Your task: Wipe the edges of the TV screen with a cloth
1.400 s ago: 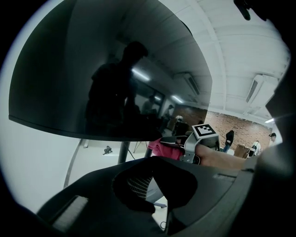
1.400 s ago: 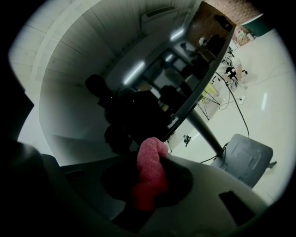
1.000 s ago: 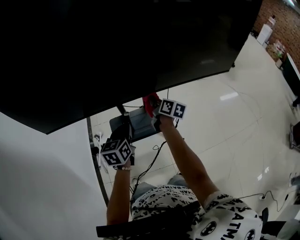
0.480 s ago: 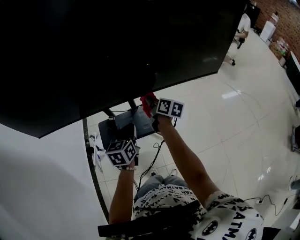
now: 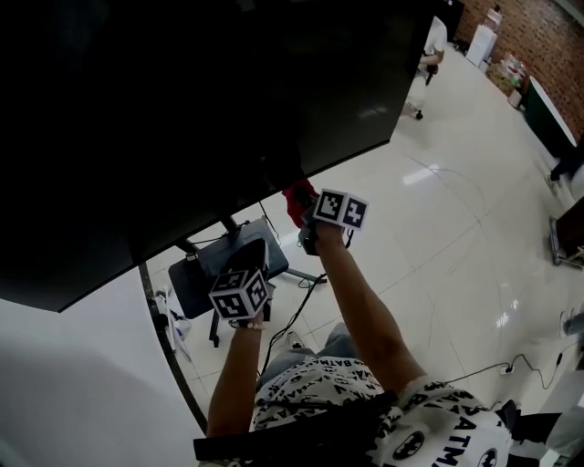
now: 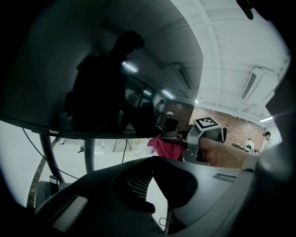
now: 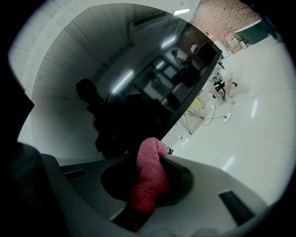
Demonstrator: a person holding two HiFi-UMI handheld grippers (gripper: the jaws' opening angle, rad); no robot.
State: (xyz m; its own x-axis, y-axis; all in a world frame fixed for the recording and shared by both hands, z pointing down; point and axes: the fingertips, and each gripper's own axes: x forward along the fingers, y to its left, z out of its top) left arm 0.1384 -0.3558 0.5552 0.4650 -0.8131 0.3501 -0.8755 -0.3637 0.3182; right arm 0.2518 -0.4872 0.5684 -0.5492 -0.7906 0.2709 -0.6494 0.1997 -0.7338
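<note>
A big black TV screen (image 5: 182, 119) fills the upper left of the head view, its lower edge slanting up to the right. My right gripper (image 5: 301, 217) is shut on a red cloth (image 5: 296, 196), which is pressed against that lower edge. In the right gripper view the cloth (image 7: 150, 166) sticks up out of the right gripper (image 7: 144, 196) toward the TV's edge (image 7: 185, 106). My left gripper (image 5: 253, 254) hangs lower and to the left, under the screen, shut on nothing. In the left gripper view the left gripper (image 6: 152, 162) faces the cloth (image 6: 164, 146) and the screen (image 6: 101, 83).
The TV's dark stand base (image 5: 214, 264) sits on the glossy white floor below the grippers, with cables (image 5: 301, 306) trailing from it. A white wall (image 5: 73, 383) is at the left. A person (image 5: 429, 46) and a brick wall (image 5: 538, 27) are far off at the upper right.
The right gripper with the cloth has moved along the TV's lower edge toward its right corner. The head view has shifted, so more floor and the stand base show.
</note>
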